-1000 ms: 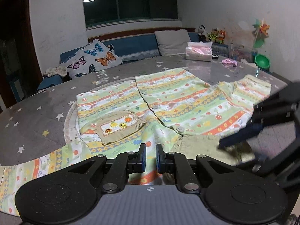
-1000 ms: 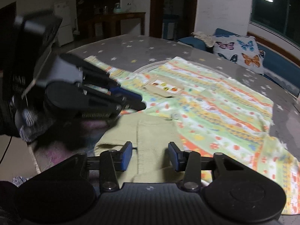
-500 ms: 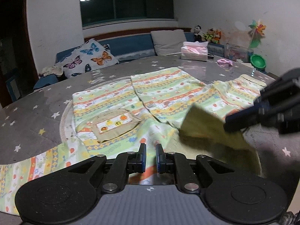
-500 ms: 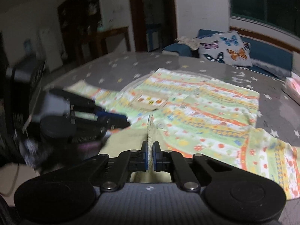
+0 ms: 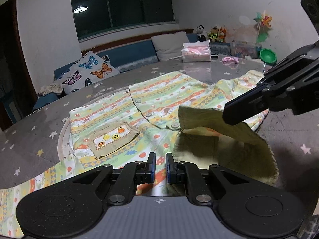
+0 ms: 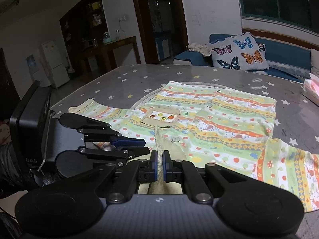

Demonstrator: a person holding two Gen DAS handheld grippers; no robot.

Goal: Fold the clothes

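A child's striped, patterned shirt (image 5: 159, 103) with buttons and a chest pocket (image 5: 113, 137) lies spread on the grey star-print table (image 5: 30, 139); it also shows in the right wrist view (image 6: 229, 123). My right gripper (image 6: 159, 163) is shut on the shirt's olive-beige hem (image 6: 159, 139) and holds that flap (image 5: 229, 139) lifted off the table. My left gripper (image 5: 159, 165) is nearly closed with a narrow gap, low over the shirt's bottom edge, holding nothing that I can see. It shows at left in the right wrist view (image 6: 139, 146).
A tissue box (image 5: 196, 53), a pink cloth (image 5: 230, 59) and a green bowl (image 5: 268, 55) sit at the table's far side. A sofa with a butterfly cushion (image 5: 89, 73) lies behind. A dark cabinet and fridge (image 6: 53, 63) stand beyond the table.
My right gripper closed on the olive hem and lifted it up from the table. My left gripper stayed nearly closed over the bottom edge.
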